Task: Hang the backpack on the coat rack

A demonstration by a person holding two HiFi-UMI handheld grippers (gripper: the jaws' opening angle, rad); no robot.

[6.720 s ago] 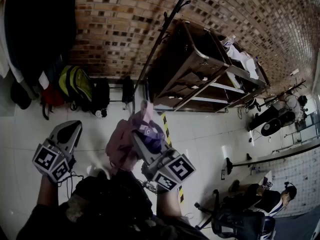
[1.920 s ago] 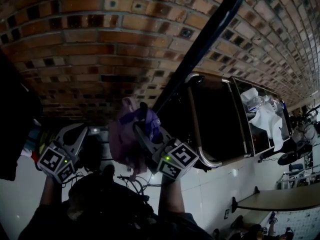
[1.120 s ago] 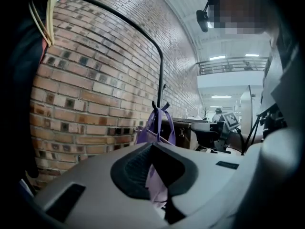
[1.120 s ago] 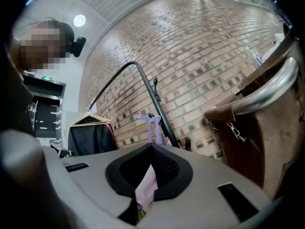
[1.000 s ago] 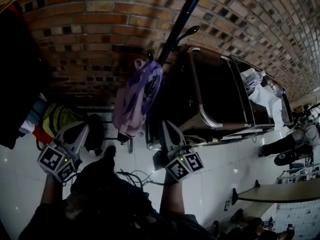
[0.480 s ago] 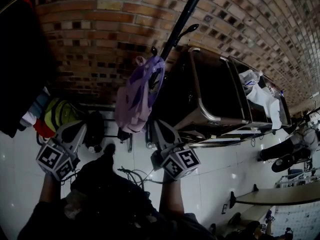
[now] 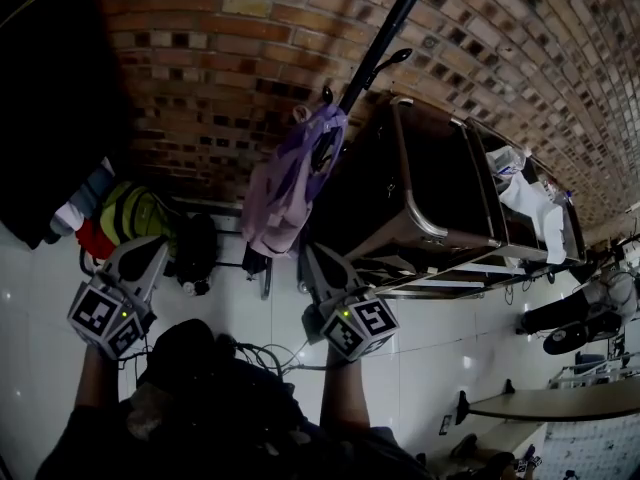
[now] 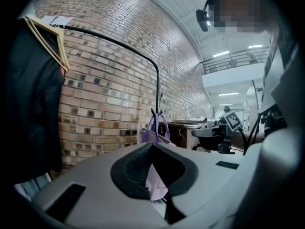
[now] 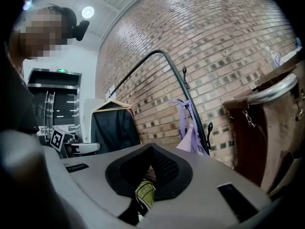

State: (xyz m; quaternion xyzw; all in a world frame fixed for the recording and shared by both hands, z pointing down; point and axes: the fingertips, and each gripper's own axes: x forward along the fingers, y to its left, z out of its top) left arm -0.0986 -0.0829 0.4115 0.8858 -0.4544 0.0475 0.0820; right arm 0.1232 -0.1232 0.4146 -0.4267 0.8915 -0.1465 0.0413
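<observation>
— Backpack (image 7: 290,173)?
— Hung from a peg (image 7: 327,96) on the coat rack (image 7: 385,33), strap over the peg.
— Left tongs (image 7: 148,253)?
— Closed tip to tip, nothing gripped, held low and well apart from the bag.
— Right tongs (image 7: 314,260)?
— Likewise closed and empty, just below the bag, not touching.
— Step in hand?
— Hanging judged done, bag released. Next: check strap seated on peg.

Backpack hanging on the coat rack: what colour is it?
The backpack is light purple with pinkish panels; it shows best in the head view.
</observation>
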